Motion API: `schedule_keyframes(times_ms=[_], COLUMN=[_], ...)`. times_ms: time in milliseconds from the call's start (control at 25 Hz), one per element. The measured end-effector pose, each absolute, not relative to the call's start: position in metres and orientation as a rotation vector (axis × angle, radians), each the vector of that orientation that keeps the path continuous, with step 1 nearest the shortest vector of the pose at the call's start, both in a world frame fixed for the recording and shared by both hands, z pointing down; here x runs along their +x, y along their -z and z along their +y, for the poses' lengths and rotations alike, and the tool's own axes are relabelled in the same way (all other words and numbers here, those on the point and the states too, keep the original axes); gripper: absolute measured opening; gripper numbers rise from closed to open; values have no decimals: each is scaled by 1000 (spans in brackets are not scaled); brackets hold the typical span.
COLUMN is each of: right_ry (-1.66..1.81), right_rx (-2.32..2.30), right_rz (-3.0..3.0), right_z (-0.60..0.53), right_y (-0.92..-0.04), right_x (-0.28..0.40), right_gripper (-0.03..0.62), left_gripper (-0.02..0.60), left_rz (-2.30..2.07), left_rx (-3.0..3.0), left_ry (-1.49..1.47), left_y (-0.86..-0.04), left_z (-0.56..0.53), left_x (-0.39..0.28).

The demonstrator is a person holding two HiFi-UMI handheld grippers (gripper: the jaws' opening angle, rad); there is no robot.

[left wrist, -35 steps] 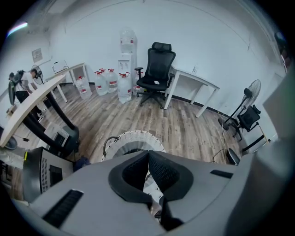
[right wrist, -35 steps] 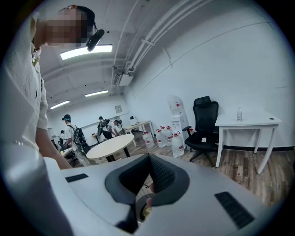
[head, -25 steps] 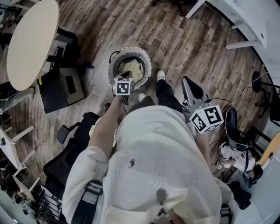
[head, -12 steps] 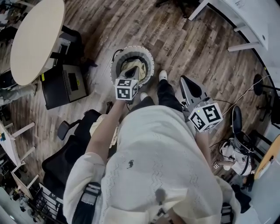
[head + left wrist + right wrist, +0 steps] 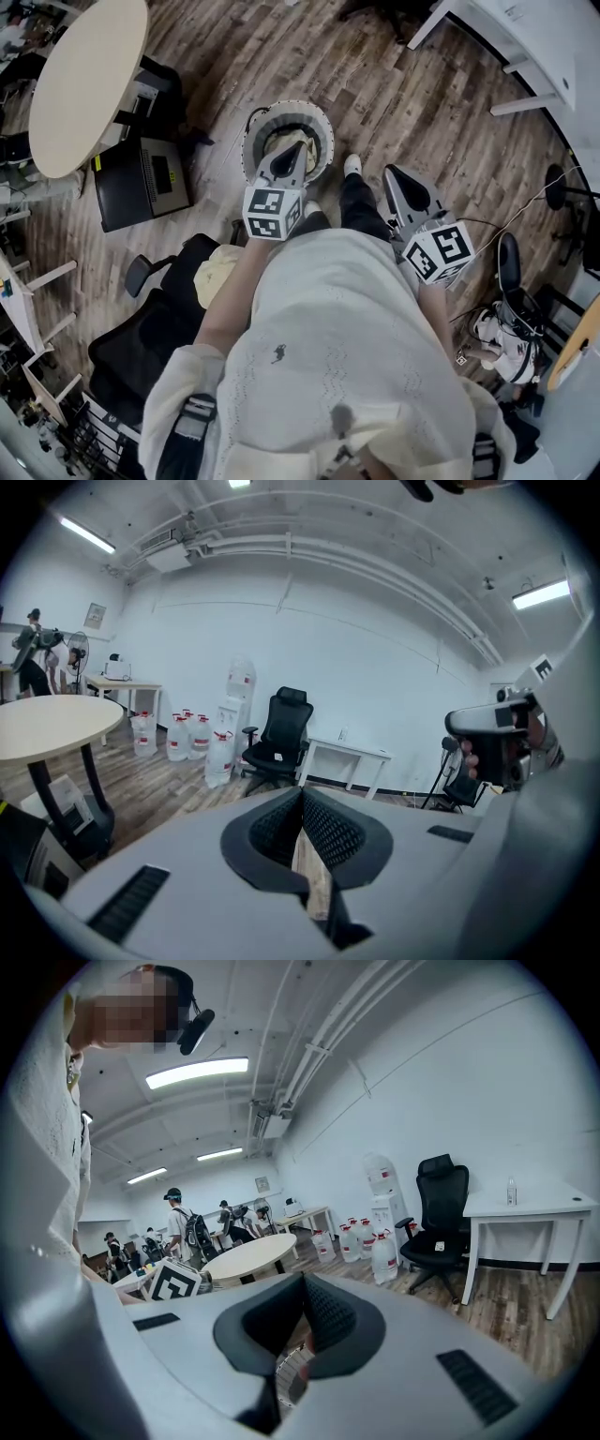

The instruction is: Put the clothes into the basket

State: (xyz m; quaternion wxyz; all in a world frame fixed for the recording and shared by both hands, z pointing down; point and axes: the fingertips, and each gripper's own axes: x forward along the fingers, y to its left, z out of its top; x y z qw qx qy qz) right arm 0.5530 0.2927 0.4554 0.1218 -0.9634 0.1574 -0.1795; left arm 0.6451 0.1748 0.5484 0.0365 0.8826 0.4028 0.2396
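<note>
1. Left claw (image 5: 290,152) and right claw (image 5: 393,172) each have their jaws pressed together, tips meeting, with nothing caught between them. Through the slot below the pads, the left gripper view shows only floorboards and the right gripper view only a ribbed white rim.
2. Furthest left of the clothes, a pale yellow garment (image 5: 217,270) lies crumpled on a black office chair (image 5: 141,342), well apart from the basket. It is a soft rounded heap whose longer side runs from lower left to upper right in the head view. No sleeve or collar can be made out.
3. Next comes the left claw. Its marker cube sits just below the basket in the head view, and its tip points up the picture, over the basket's opening.
4. The basket (image 5: 328,141) is round, with a white ribbed rim and a dark inside, and stands upright on the wooden floor (image 5: 394,84). In it lies a cream garment (image 5: 274,143), bunched up and partly hidden behind the left claw. Its long axis cannot be told.
5. To the right, clear of the basket, the right claw points up the picture and slightly left.
</note>
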Motion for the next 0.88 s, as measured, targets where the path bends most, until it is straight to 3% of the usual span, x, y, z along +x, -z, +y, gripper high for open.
schedule_keyframes(times_ms=[360,880], right_ry=[492,307], right_rx=[-2816,-2863], right_rz=[446,494], right_z=[297,311], right_y=[-447,-380], right_x=[534,513], right_gripper=[8,8], left_gripper=[21,21], left_rz=[1455,1371], left_rx=[2781,2756], left_ry=[-564,-355], left_y=[-508,-429], left_z=[181,178], left_x=[605,588])
